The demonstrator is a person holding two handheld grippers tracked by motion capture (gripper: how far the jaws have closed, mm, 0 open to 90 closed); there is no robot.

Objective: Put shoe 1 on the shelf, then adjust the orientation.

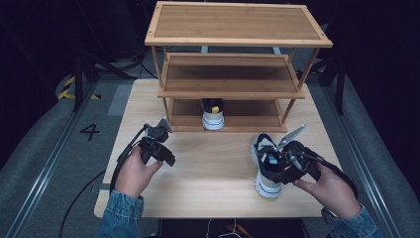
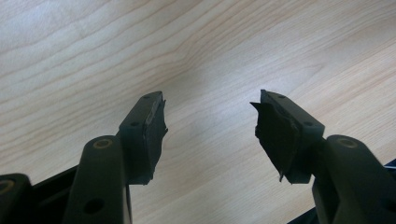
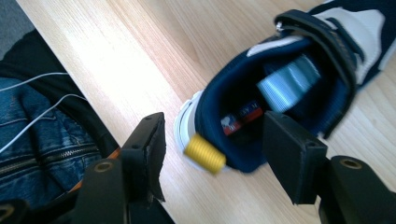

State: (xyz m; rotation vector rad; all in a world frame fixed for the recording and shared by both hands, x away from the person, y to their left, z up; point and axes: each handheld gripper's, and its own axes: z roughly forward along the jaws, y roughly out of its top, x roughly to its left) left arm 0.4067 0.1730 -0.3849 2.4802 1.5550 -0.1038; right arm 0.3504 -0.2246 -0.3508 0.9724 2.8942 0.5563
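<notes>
- Two grippers in play, and the right gripper [image 1: 277, 166] is the one on the job: its jaws stand wide and grip nothing, poised over the heel end of the near sneaker [image 1: 265, 166].
- In the right gripper view the heel collar sits between the two open jaws, one jaw over the shoe's mouth, the other outside the heel; no pad [image 3: 152, 149] presses on it, so I'd call the shoe unheld.
- Its long axis runs heel toward the person, toe toward the rack [image 1: 233, 74], slightly angled, standing on its sole on the table [image 1: 208, 163].
- Materials: navy padded fabric collar, white rubbery sole, a ribbed yellow pull tab [image 3: 204, 154] at the heel, a strap across the upper.
- Over on the other side, the left gripper [image 1: 163, 156] is well apart from that shoe; jaws wide, bare pale wood grain beneath them.
- Farther back, a second sneaker [image 1: 213, 115] stands on the bottom shelf of the three-tier bamboo rack, heel facing us.
- My read: the right hand is far nearer, and any regrip goes at that heel collar.
</notes>
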